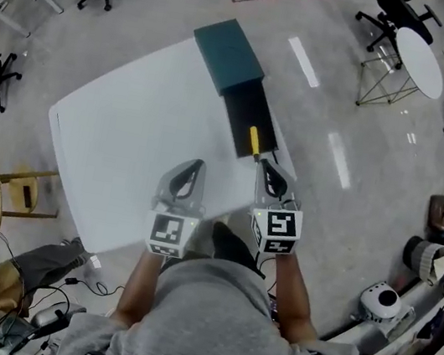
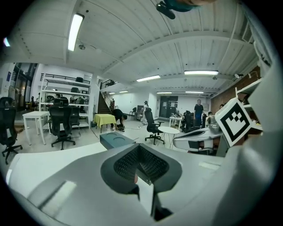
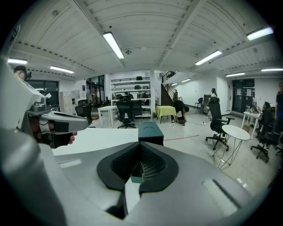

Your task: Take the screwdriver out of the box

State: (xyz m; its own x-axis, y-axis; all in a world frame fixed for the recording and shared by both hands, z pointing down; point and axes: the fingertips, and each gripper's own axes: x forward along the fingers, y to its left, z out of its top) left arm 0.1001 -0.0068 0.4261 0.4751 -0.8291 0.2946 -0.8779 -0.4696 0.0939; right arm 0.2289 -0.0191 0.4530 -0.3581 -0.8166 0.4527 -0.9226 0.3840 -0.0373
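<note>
The screwdriver (image 1: pixel 254 141) is sitting in the open dark half of the box (image 1: pixel 241 106) at the far side of the table (image 1: pixel 127 139). Its yellow handle runs lengthwise along the box, pretty much pointing back at the right gripper (image 1: pixel 262 164). That one's way closer, nearly at the near end of it, while the left gripper (image 1: pixel 199 164) hangs off to the side. Both have their jaws pinched together with nothing in them, so I'd guess the right needs to open up first.

Bright ceiling strip lights (image 3: pixel 114 45), glare on floor (image 1: pixel 304 61), fisheye edges, head view perhaps soft
</note>
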